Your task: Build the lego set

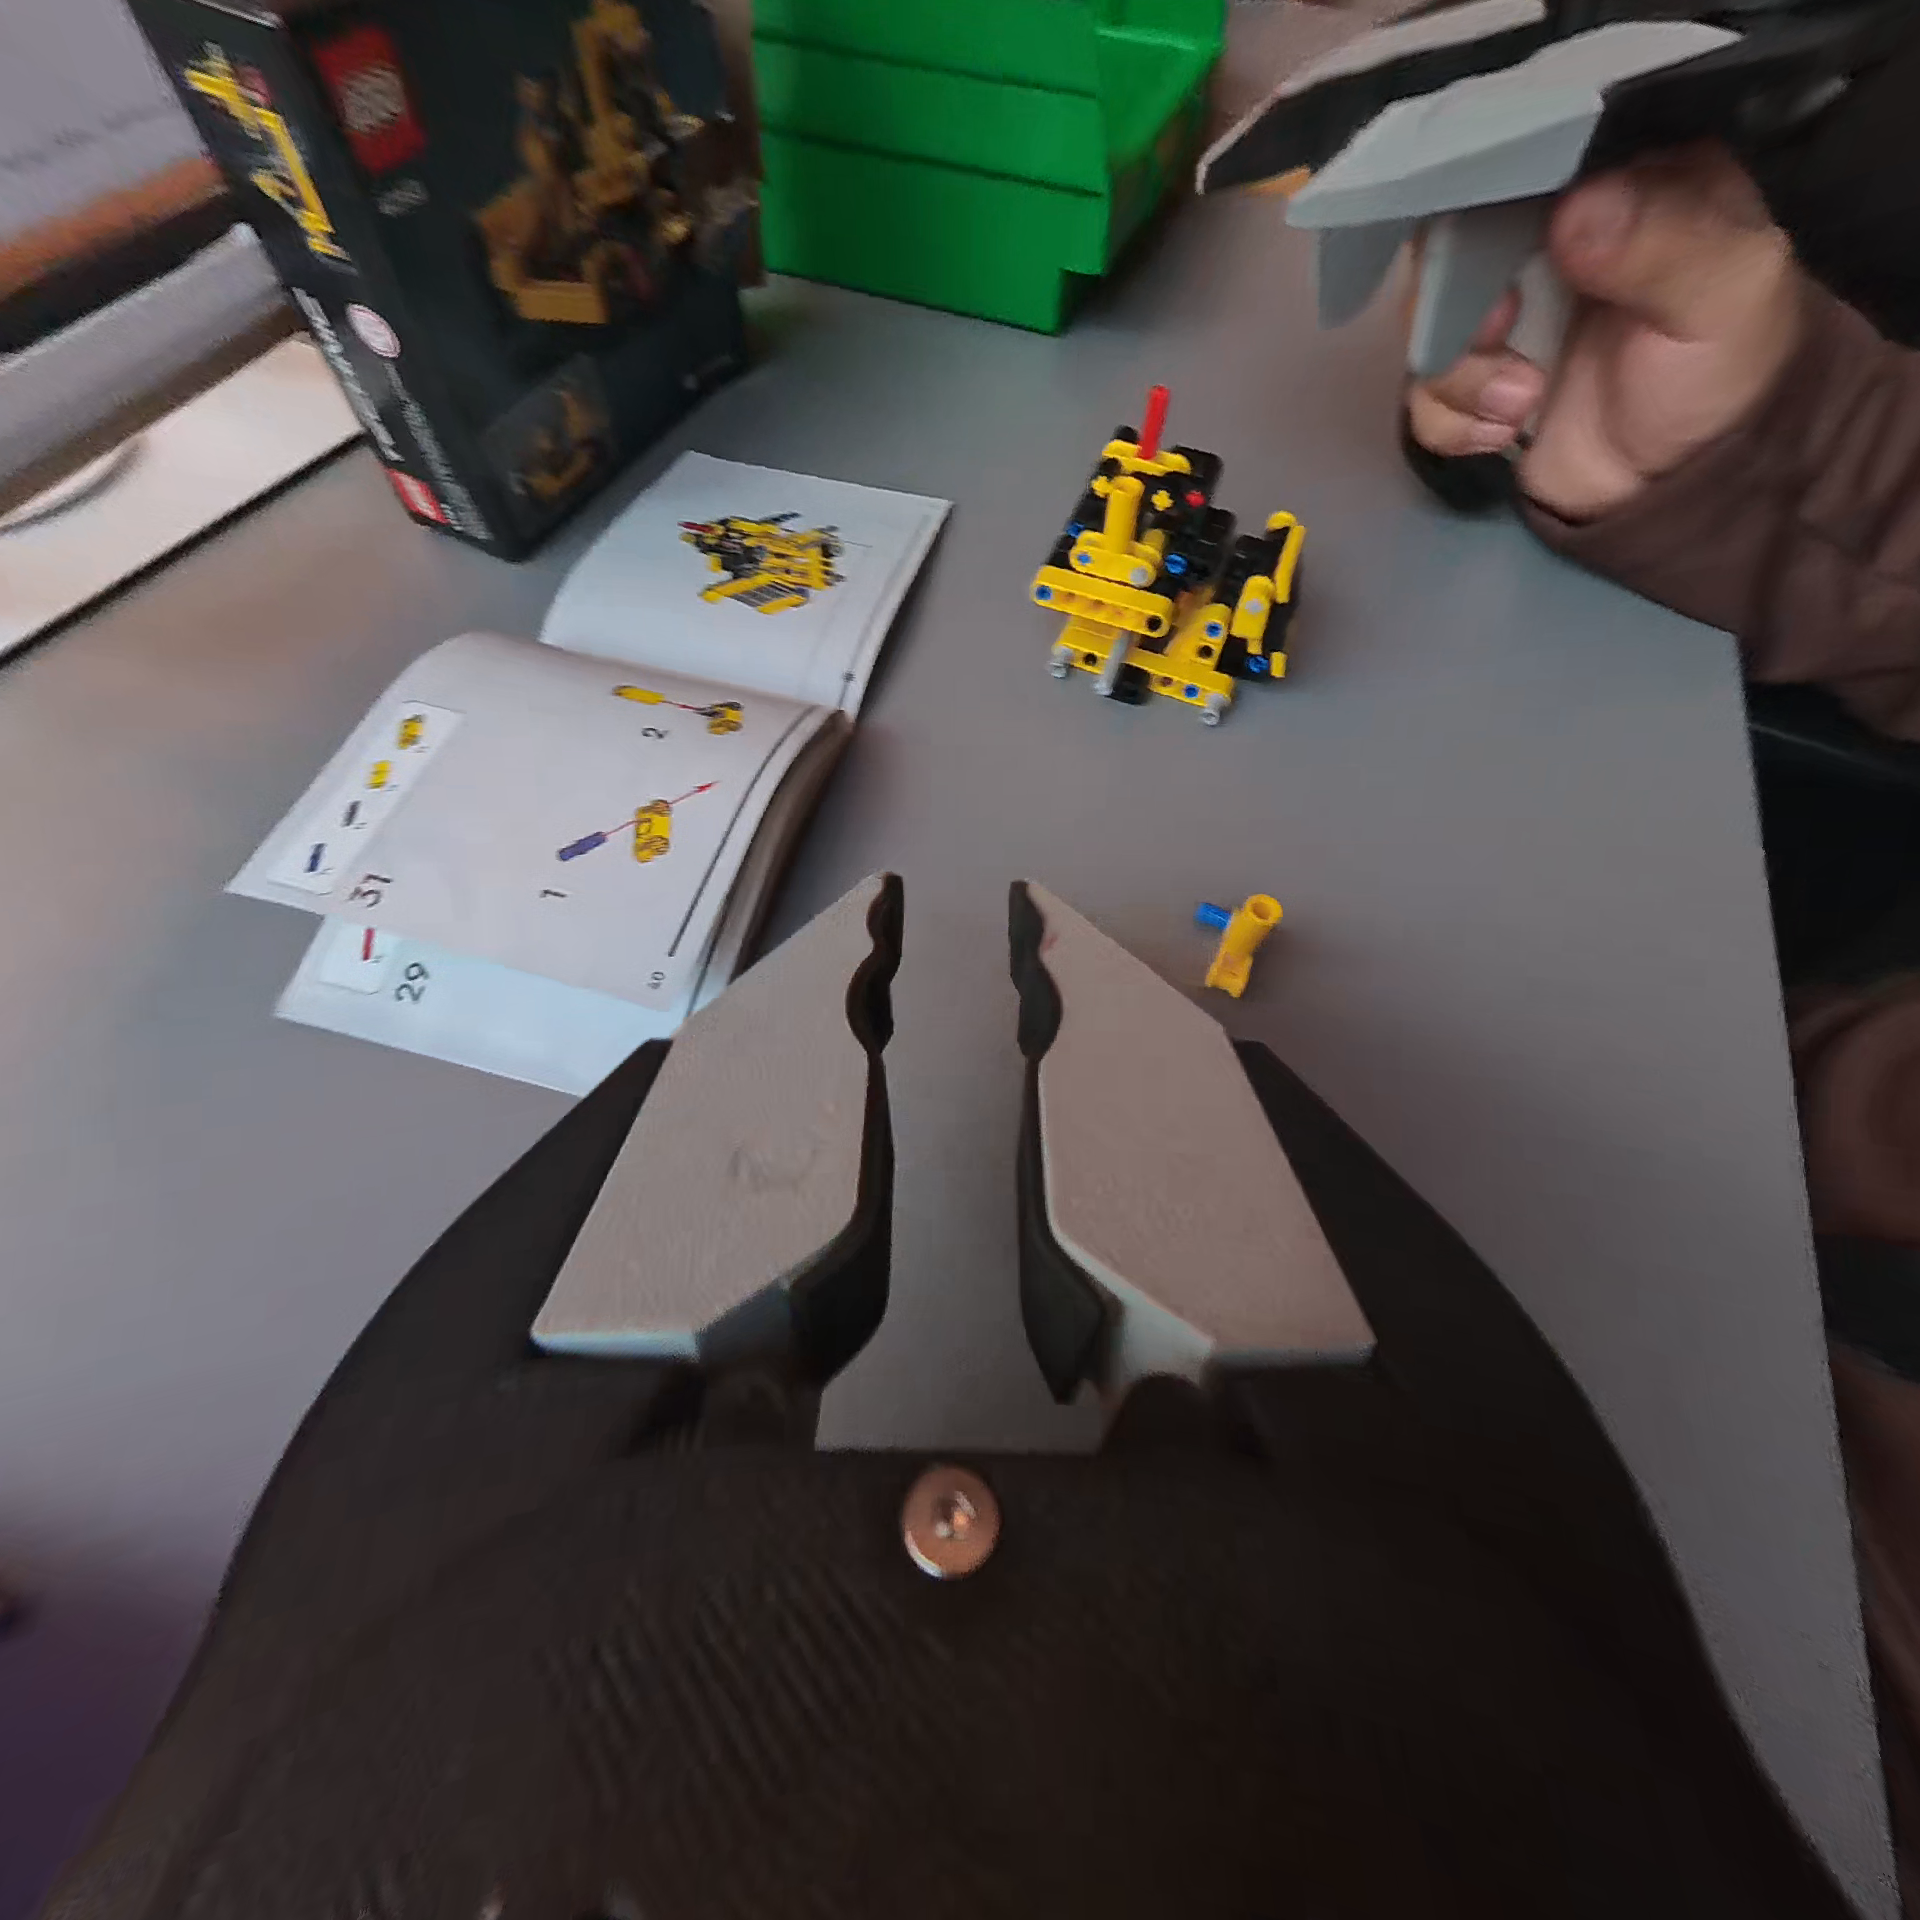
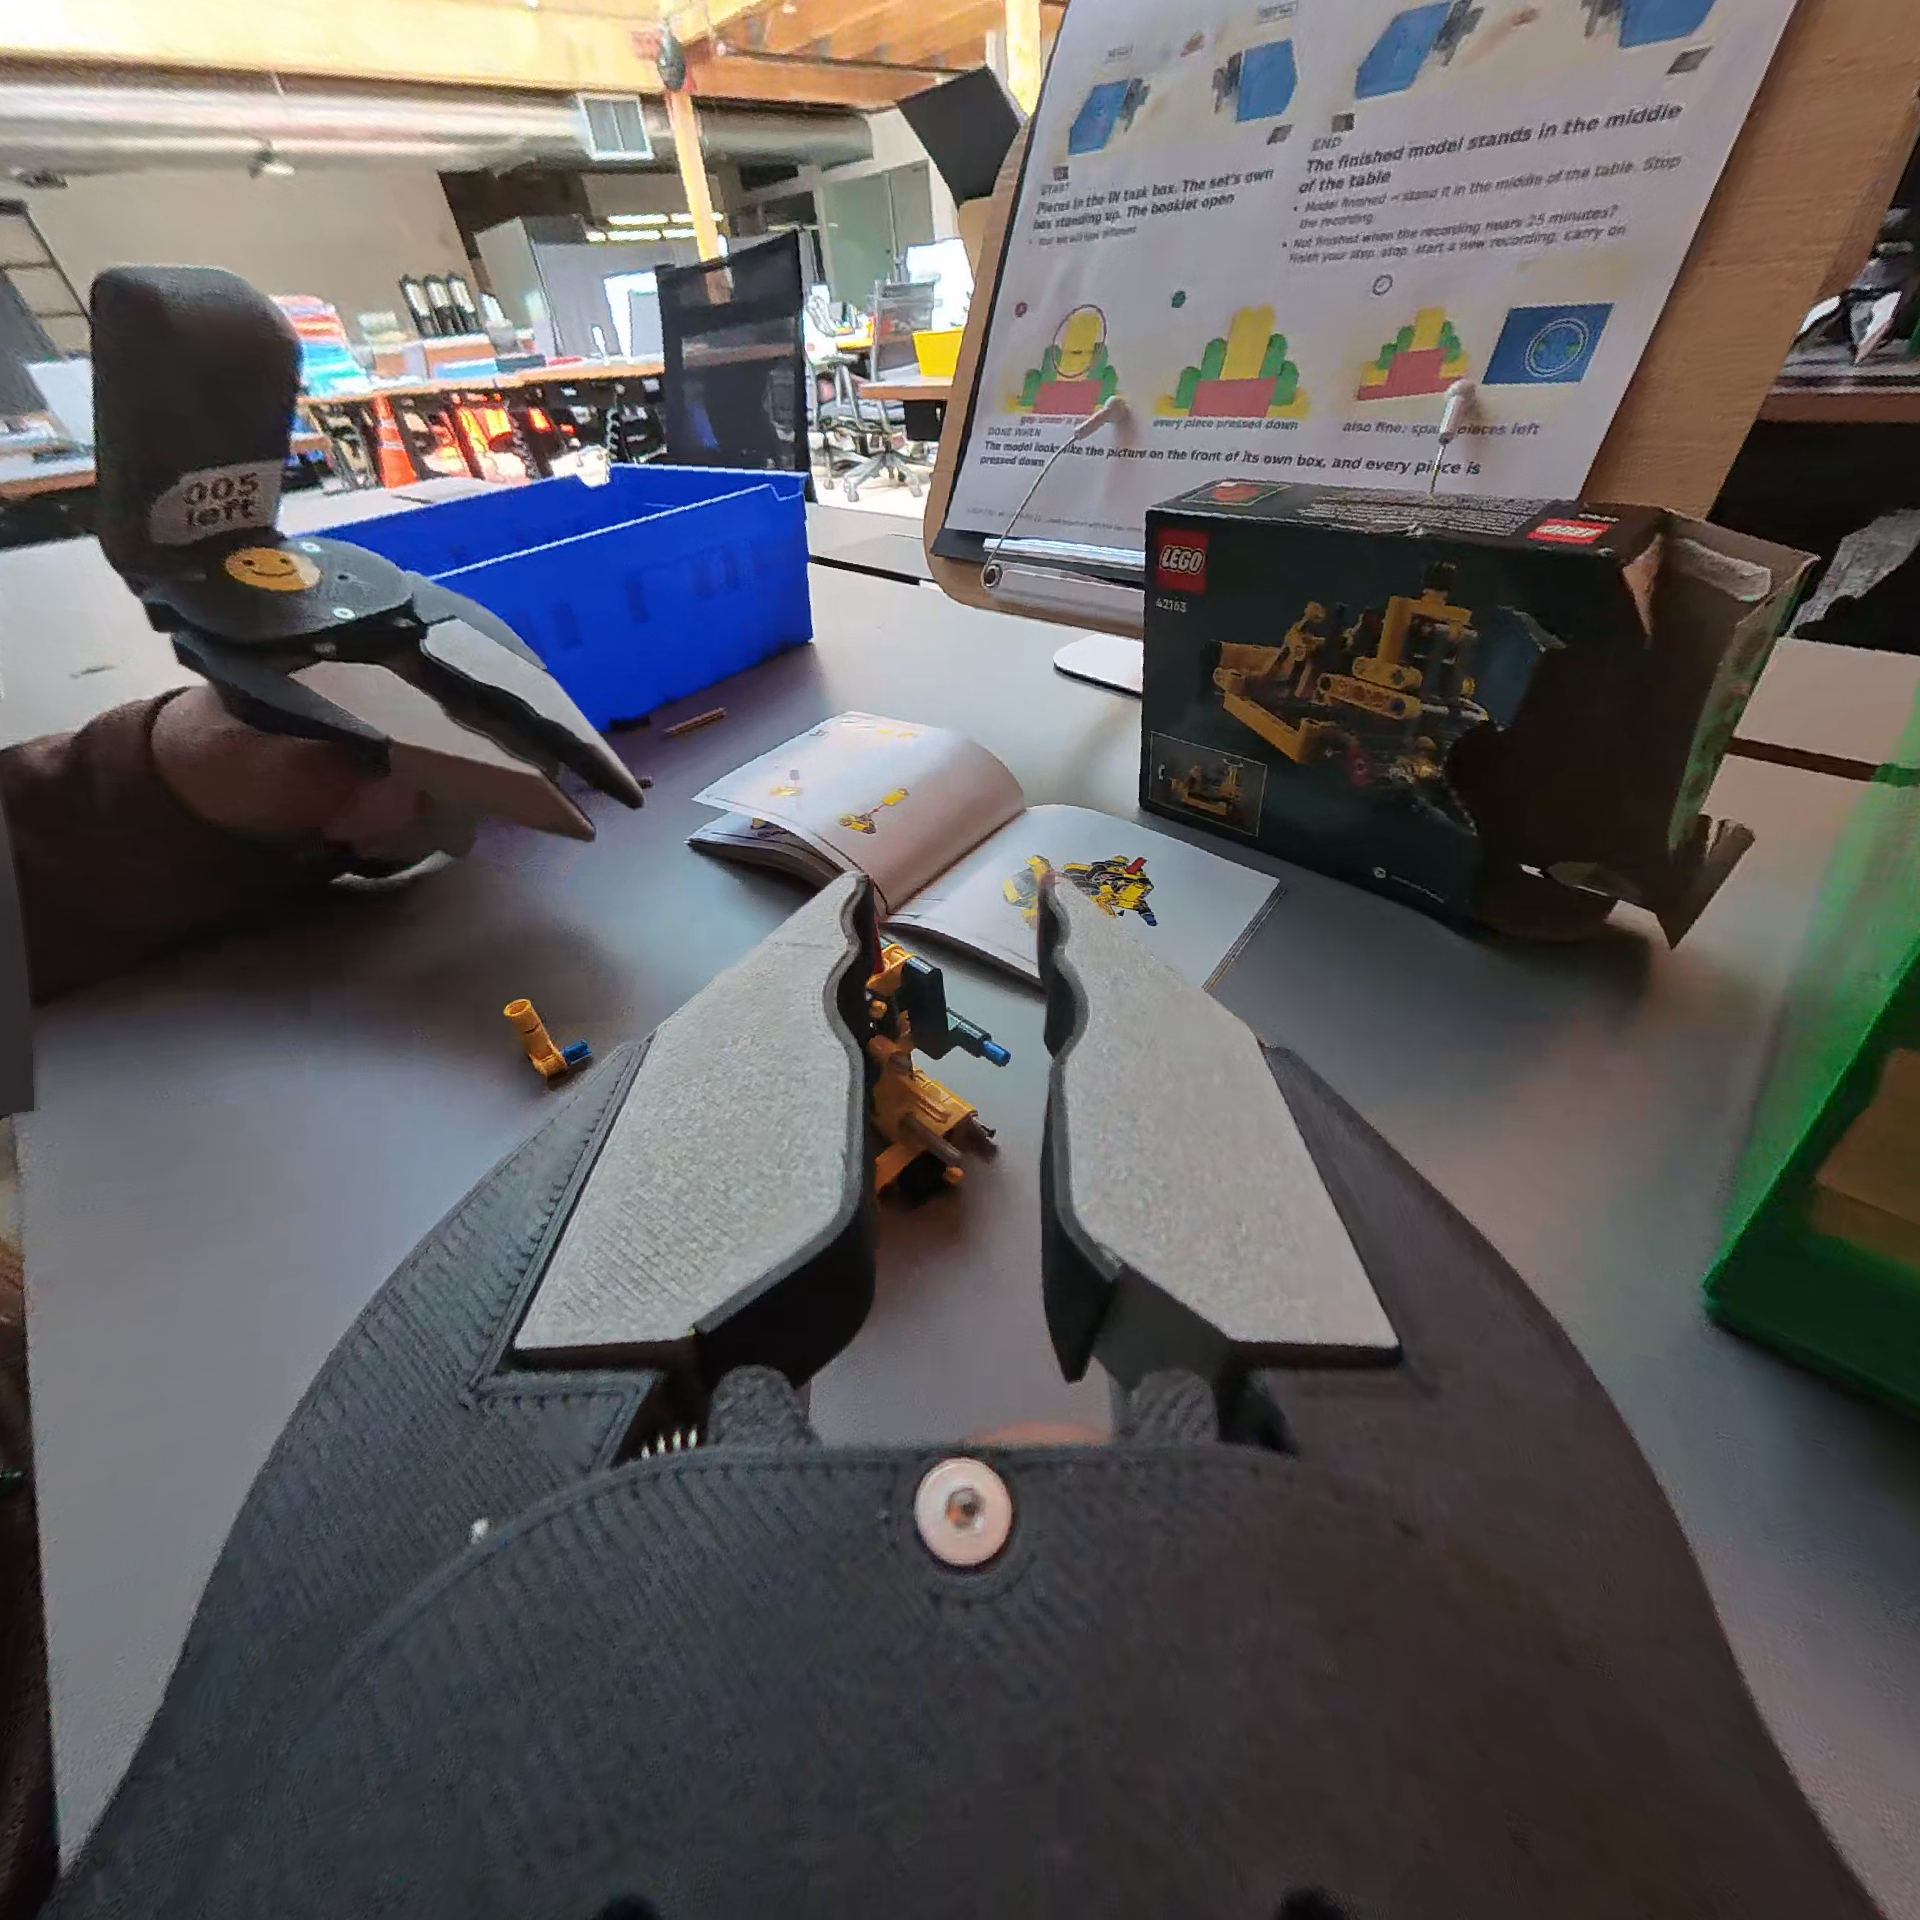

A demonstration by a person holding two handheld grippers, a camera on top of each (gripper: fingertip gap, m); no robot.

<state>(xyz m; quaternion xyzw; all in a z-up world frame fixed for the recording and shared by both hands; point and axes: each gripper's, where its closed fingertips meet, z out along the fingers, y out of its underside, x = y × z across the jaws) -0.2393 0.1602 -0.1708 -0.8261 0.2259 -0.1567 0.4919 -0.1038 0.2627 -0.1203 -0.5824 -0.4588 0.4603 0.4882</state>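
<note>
The partly built yellow and black model (image 1: 1174,582) stands on the grey table (image 1: 1455,1039), with a red axle sticking up from it. A small yellow piece with a blue pin (image 1: 1242,940) lies just right of my left gripper (image 1: 954,904), which is open and empty above the table. My right gripper (image 2: 956,904) is open and empty. The model (image 2: 914,1081) shows through its gap, on the table below, not held. The small piece (image 2: 540,1039) lies to its left. The right gripper (image 1: 1247,197) also shows in the left wrist view, raised at the top right.
The open instruction booklet (image 1: 582,810) lies left of the model. The set's black box (image 2: 1403,707) stands behind it. A green bin (image 1: 966,156) and a blue bin (image 2: 623,582) stand at the table's sides. An instruction sheet on a stand (image 2: 1351,260) stands behind the box.
</note>
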